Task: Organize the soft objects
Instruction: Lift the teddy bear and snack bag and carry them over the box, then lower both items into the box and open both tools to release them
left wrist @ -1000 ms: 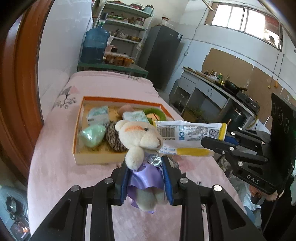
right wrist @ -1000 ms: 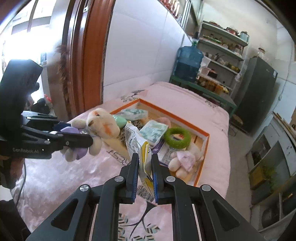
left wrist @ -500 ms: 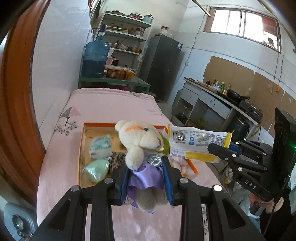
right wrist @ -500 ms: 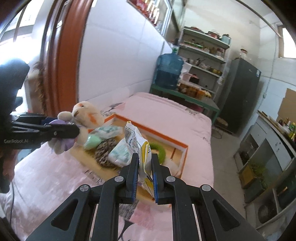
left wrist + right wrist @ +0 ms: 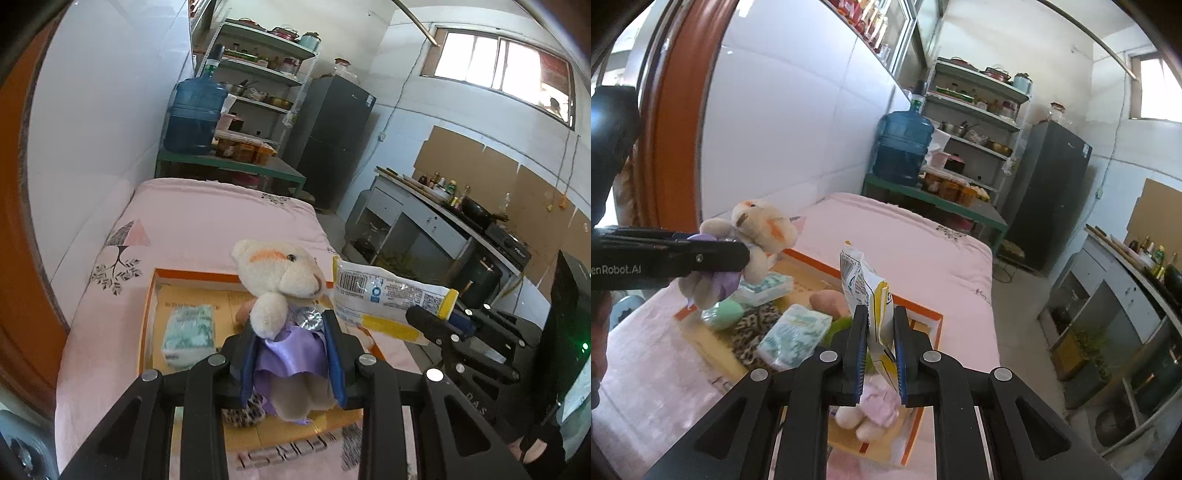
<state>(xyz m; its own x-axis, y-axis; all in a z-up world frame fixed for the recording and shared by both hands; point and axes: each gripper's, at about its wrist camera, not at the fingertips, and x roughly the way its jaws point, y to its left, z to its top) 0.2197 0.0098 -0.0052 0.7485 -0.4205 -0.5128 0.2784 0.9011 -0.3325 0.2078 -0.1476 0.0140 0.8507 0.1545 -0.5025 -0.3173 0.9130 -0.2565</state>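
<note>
Cream plush makes up the teddy bear (image 5: 280,275), which is clamped at its purple satin dress between the blue-padded fingers (image 5: 246,363) of the left gripper (image 5: 291,363) and is held above the near end of an orange-rimmed cardboard box (image 5: 146,314). Its head is raised over the box, its feet hang below the jaws. A white and yellow snack packet (image 5: 873,302) is pinched edge-on by the right gripper (image 5: 881,363), whose jaws are almost closed on the thin foil; in the left wrist view the packet (image 5: 388,295) is seen lying level, just right of the bear's head, with the right gripper (image 5: 428,321) behind it.

The box rests on a bed covered by a pink blanket (image 5: 207,218). Inside it, a pack of tissues with a green pattern (image 5: 189,332) lies flat on the brown floor of the box. From the right wrist view a second tissue pack (image 5: 798,332) is seen beside a leopard-print piece of fabric (image 5: 750,328), a mint-green soft lump (image 5: 726,314), and what may be a green ring (image 5: 842,326), mostly hidden by the fingers. A pink and white plush toy (image 5: 875,406) lies at the near end of the box, under the right gripper.

A blue water jug (image 5: 195,114) stands on a green table past the bed.
</note>
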